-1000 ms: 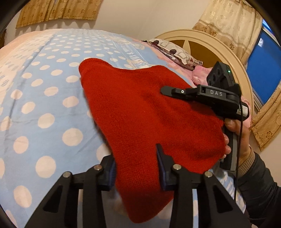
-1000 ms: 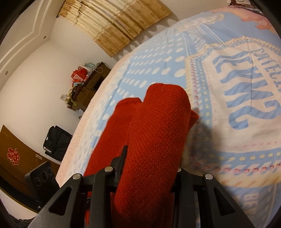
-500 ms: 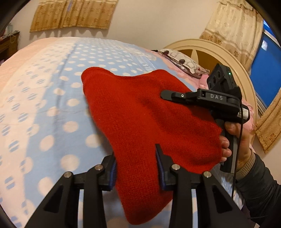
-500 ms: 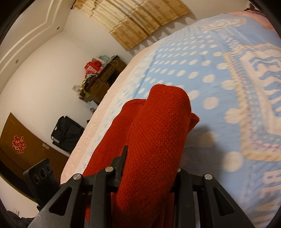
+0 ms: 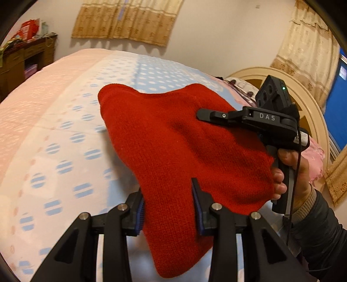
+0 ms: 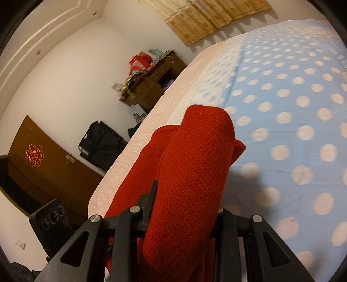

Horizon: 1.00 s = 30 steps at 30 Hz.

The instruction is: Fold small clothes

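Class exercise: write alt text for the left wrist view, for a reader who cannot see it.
A red knit garment hangs above a polka-dot bedspread, clamped between the left gripper at the bottom and the right gripper, held in a hand at right. Curtains hang behind.

Left tongs (image 5: 168, 208) and right tongs (image 6: 184, 208) are both clamped, held raised side by side.

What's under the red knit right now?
The polka-dot bedspread lies below the lifted red knit, held by left gripper and right gripper. Bedspread directly beneath is hidden.
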Tool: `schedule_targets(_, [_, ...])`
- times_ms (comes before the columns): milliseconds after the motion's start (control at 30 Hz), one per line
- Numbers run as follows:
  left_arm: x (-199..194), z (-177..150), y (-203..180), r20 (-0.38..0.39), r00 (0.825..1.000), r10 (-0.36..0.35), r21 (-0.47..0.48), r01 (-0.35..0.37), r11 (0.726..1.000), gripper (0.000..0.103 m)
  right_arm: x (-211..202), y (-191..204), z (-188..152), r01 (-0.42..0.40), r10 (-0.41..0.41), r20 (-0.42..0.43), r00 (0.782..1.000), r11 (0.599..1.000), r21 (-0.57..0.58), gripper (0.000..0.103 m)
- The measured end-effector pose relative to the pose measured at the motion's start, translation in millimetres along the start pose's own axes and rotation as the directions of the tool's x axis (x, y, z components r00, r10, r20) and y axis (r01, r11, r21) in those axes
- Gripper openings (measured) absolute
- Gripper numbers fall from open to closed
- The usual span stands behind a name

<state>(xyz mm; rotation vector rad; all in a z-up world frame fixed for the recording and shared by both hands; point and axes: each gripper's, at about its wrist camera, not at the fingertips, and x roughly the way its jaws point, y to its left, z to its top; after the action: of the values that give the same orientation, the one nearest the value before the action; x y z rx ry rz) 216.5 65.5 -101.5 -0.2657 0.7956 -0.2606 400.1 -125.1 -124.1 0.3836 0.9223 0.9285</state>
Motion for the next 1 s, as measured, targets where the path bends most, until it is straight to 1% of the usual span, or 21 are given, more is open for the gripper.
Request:
schedule_targets(133, [-12.4, -7.7, 9.9, 0.016, 1.000, 0.026, -0.017, -0.025, 1.000, 0.038, 19.4, 22.1, -3.4, -0.015, 0.014, -0.026, 1.000, 1.000, -0.025, 0.030])
schedule_targets(367, [-29.6, -19.9, 27.5, 0.048, 0.998, 0.043, -0.063, -0.040, 0.997, 0.038, 43.4, 52.7, -5.8, -0.033, 0.029, -0.065, 0.997, 0.997, -0.065, 0.030])
schedule_targets(767, [-50.4, -34.2, 52.0, 0.083, 0.990, 0.113, -0.116, -0.103, 0.988, 0.038, 93.1, 92.5, -12.4, -0.089, 0.074, -0.134, 0.988, 0.990, -0.109, 0.030])
schedule_targets(1000, [-54.2, -46.3, 64.1, 0.091, 0.985, 0.143, -0.159, -0.128, 0.979, 0.037, 119.7, 109.9, -17.3, -0.100, 0.077, -0.175, 0.982, 0.987, -0.129, 0.030])
